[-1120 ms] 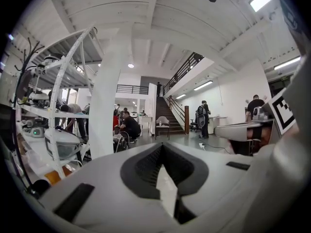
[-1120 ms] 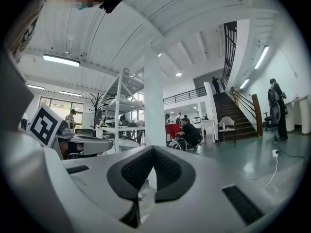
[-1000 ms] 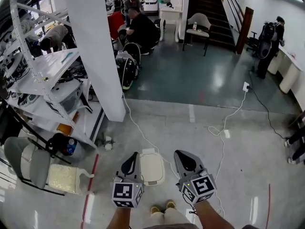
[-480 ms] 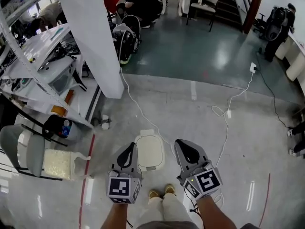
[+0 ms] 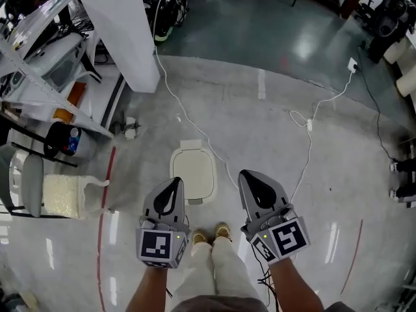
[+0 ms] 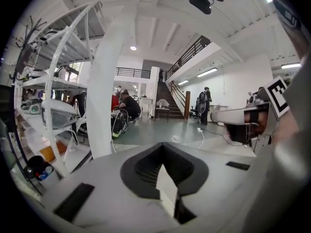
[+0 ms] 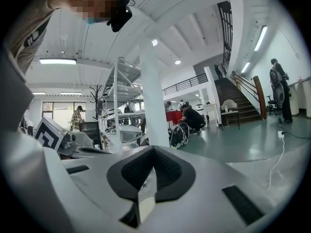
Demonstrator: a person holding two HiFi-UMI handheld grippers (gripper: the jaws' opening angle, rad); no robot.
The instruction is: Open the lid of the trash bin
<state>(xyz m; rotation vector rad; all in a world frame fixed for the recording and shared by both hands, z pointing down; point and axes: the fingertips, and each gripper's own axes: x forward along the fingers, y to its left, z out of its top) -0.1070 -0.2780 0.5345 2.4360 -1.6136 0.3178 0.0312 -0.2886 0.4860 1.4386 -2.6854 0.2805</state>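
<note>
Here the left gripper (image 5: 173, 188) and right gripper (image 5: 255, 183) hang closed, empty, near the lidded trash bin (image 5: 193, 173).

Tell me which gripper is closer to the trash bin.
Left. In the head view, the left gripper has its tip at the near left corner of the trash bin, overlapping its edge. The right gripper is off to the bin's right, with a gap between.

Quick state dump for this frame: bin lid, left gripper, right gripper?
trash bin lid: closed, lying flat on the bin, untouched.
left gripper: jaws together, nothing between them, held off the bin.
right gripper: jaws together, nothing between them, held off the bin.
</note>
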